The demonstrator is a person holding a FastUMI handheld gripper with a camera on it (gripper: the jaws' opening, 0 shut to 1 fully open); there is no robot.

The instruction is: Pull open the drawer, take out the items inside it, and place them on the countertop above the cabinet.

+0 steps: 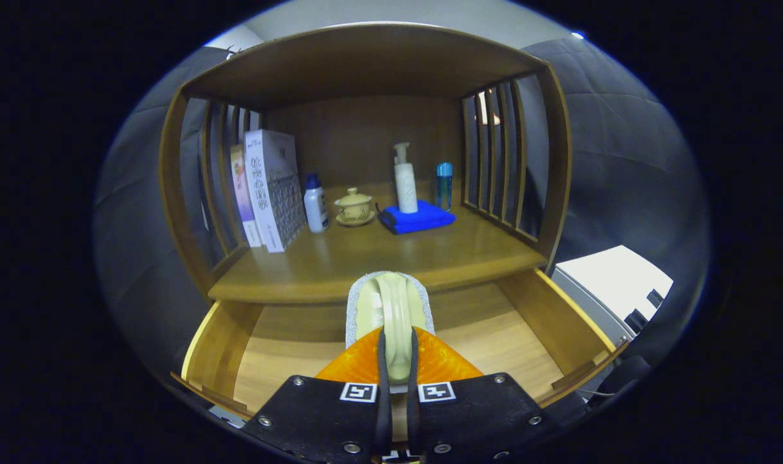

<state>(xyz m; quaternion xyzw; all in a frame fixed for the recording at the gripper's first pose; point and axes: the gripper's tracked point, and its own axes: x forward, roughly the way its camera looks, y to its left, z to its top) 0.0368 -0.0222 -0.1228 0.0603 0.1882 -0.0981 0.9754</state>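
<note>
The tool point(397, 361) is pinching a pale green brush point(391, 309) — its two fingers point(383, 361) are pressed against either side of the narrow handle, and the brush's broad head with a greyish fuzzy rim stands up just ahead of them. The brush is held over the open drawer point(546, 322), whose light wooden floor shows bare on either side of the tool. Relative to the drawer, the counter point(339, 264) lies directly above and behind it, forming the floor of a brown wooden cabinet point(365, 64) with slatted sides. On the counter, far back from the drawer, a folded blue cloth point(417, 218) lies with a white pump bottle point(405, 177) standing on it, and a small blue bottle point(444, 185) stands just beside the cloth. Toward the counter's other side sit a small lidded cup on a saucer point(354, 207), a white bottle with a blue cap point(315, 203) and a few upright books point(272, 187) leaning by the slats. An orange part point(365, 364) of the tool spreads beneath the brush handle — just above the drawer's front edge.
</note>
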